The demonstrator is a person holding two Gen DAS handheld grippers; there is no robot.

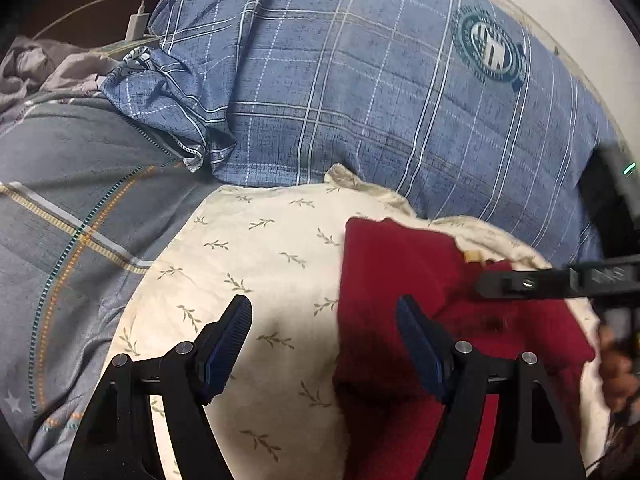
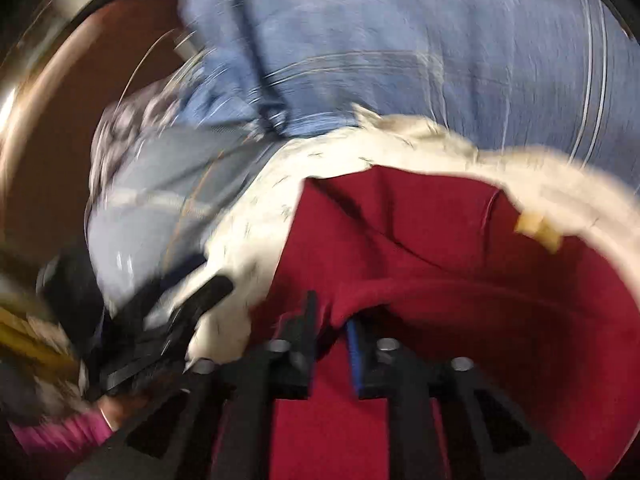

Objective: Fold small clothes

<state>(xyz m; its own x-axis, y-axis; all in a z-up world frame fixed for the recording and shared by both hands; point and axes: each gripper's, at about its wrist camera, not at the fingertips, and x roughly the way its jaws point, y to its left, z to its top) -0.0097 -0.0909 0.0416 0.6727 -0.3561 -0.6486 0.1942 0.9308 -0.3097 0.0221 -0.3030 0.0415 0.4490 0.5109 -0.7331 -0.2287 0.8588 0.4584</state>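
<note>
Right hand-held gripper (image 2: 334,320) grasps a fold of the red garment (image 2: 440,240) at lower centre; left hand-held gripper (image 1: 324,320) hangs released above the cream pillow (image 1: 260,248). Risk, I think: a thin pinch may slip and undo the fold

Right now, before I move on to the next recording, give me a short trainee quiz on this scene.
1. True or false: the left gripper is clamped on the red garment.
2. What does the red garment lie on? A. a bare wooden floor B. the cream leaf-print cloth C. a metal tray
3. Fill in: the blue checked bedding carries a round ____ near its right side in the left wrist view.

Key: 1. False; its jaws stand open with nothing between them. 2. B. 3. emblem.
</note>
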